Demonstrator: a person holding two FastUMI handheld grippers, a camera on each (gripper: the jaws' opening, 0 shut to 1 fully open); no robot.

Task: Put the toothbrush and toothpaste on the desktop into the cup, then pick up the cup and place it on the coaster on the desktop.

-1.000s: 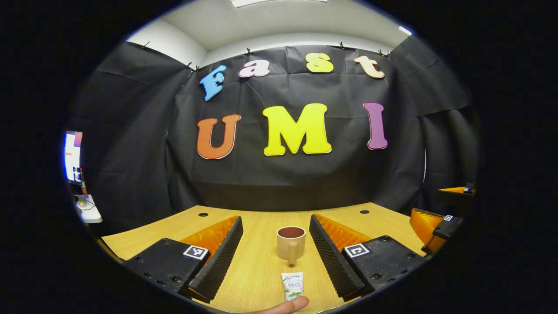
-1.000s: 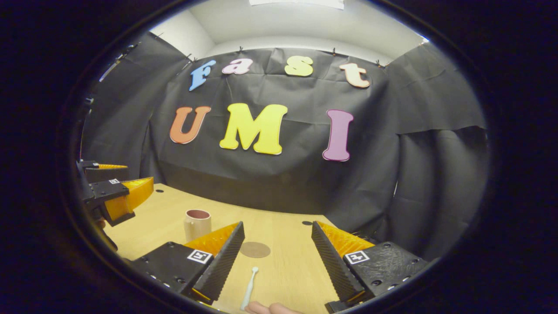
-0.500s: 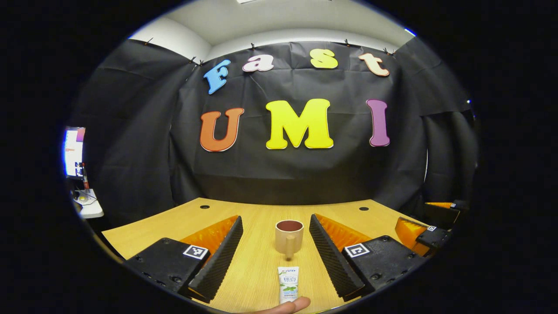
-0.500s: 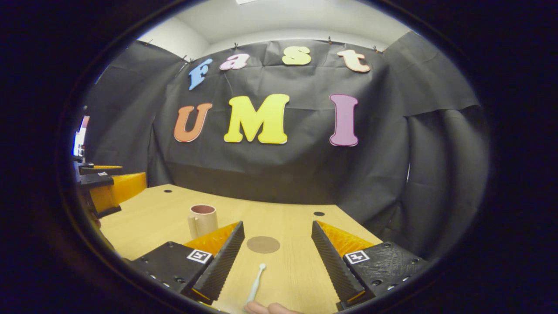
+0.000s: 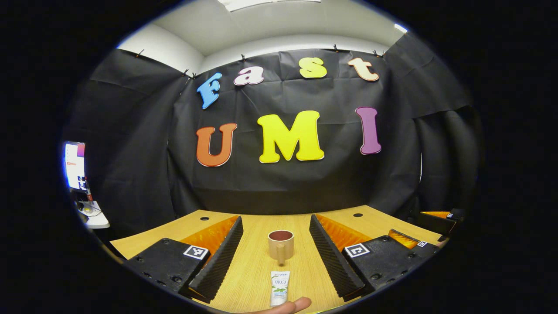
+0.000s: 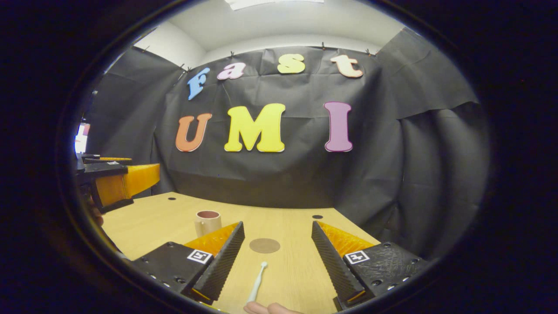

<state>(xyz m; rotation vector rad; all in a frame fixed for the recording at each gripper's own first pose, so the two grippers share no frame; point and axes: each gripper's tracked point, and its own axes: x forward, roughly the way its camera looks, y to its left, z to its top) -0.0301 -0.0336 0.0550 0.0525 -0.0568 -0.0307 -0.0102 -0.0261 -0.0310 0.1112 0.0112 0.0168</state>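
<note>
White plastic, the toothpaste (image 5: 279, 288) tube is seen lying flat on the wooden surface (image 5: 253, 279), just in front of the left claw (image 5: 276, 255), whose fingers are spread wide to either side of it. The tube is judged light, soft and a little slippery; it would best be taken across its middle, with a gentle squeeze. A pale toothbrush (image 6: 257, 282) is laid on the surface between the widely parted fingers of the right claw (image 6: 277, 257). It is judged thin, stiff and very light, so the handle, not the head, would be gripped. Nothing is held by either claw.

Beyond the toothpaste, a beige cup (image 5: 280, 246) is stood upright, its handle turned toward the left claw's camera. Its dark interior appears empty. It is probably ceramic, so heavier and breakable. A round brown coaster (image 6: 264, 245) is placed to the right of the cup, apart from it, and nothing is carried on it.

A fingertip (image 5: 292, 306) is glimpsed at the bottom edge.
</note>
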